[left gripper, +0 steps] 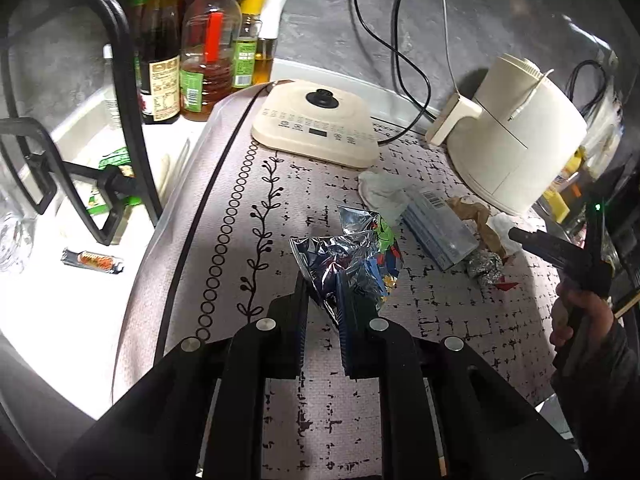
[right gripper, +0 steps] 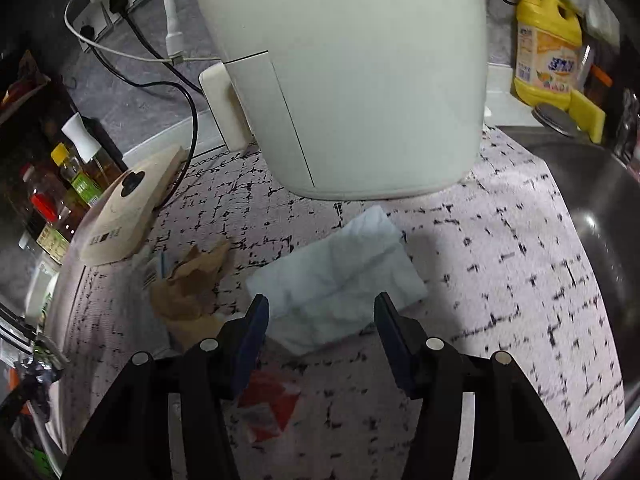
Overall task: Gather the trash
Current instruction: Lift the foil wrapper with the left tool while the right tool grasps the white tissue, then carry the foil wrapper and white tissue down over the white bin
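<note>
— Starting at the tongs: what did each one have?

— The left gripper (left gripper: 322,280) was clamped on a crumpled foil snack bag (left gripper: 352,256), pinching its near corner between the pads, with the rest of the bag sticking out over the patterned mat (left gripper: 440,312). The right gripper (right gripper: 320,308) stood part-way apart, its jaws on either side of the near edge of a white paper towel (right gripper: 340,276) lying flat on the mat. I couldn't see the pads pressing on it, so I'd call that one not yet grasped.

— And the rest of the rubbish?

— Plenty remained. Just left of the right gripper lay crumpled brown paper (right gripper: 192,280), and under its fingers a red-and-white wrapper scrap (right gripper: 268,404). The left view also showed a blue-grey packet (left gripper: 438,232), a small foil wad (left gripper: 484,268) and a white tissue (left gripper: 380,188) near the air fryer (left gripper: 516,136).

— Any bin in sight?

— None that I could make out. So, by my judgement, it was early: one piece in hand, one about to be taken, several untouched, nothing visibly deposited.
</note>
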`<state>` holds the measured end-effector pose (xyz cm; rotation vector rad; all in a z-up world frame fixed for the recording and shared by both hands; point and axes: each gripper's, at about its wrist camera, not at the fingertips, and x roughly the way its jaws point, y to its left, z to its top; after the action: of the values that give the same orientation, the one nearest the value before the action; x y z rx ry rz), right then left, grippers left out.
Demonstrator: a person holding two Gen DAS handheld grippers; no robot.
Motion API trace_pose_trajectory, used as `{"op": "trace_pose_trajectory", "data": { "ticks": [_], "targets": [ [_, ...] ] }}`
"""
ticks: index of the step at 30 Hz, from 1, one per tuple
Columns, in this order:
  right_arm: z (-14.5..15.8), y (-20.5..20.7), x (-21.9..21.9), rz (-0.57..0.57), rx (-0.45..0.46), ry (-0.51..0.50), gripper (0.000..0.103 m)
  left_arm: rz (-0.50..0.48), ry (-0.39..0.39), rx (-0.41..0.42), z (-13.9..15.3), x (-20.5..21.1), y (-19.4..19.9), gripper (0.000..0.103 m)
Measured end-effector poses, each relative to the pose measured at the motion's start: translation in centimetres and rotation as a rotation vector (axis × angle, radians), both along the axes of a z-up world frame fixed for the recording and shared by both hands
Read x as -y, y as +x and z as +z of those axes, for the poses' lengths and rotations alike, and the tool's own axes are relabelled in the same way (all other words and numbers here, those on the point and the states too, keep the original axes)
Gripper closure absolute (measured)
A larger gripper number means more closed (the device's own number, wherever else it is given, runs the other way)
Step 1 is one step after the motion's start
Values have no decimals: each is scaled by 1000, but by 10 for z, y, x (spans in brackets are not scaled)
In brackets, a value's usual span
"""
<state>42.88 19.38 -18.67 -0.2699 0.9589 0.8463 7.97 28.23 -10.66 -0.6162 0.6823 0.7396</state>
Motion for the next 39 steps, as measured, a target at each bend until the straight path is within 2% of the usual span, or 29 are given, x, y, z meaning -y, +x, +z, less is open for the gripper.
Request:
{"op": "trace_pose_trajectory", "data": {
  "ticks": [8,11,15,18,20,22,23,26,29,39],
  "targets": [
    [-19,18,-24,50,2,-65,48,93,-7,-6,-3,8,-21,89],
    [-23,12,-28,83,53,-88,42,113,-8,-8,-3,9,-26,89],
    [-27,-1,-33,124,137,-131,44,115,-7,-8,-2,7,-25,89],
    [-26,2,-30,111,139,-124,59,98,-5,-8,-2,6,-19,89],
    [-24,6,-27,98,129,-123,82,80,-5,-5,-1,5,-14,89],
    [-22,11,-24,94,105,-124,93,65,-3,-3,-1,3,-8,89],
    [-22,13,-22,91,90,-125,95,55,-3,-1,0,2,-6,89],
    [-19,15,-11,70,71,-129,97,7,2,9,2,-1,3,89],
    [-16,14,6,28,8,-98,98,-40,2,17,2,-4,12,89],
    [17,-15,66,-138,0,-14,98,-243,-17,79,-1,-14,39,89]
  ]
}}
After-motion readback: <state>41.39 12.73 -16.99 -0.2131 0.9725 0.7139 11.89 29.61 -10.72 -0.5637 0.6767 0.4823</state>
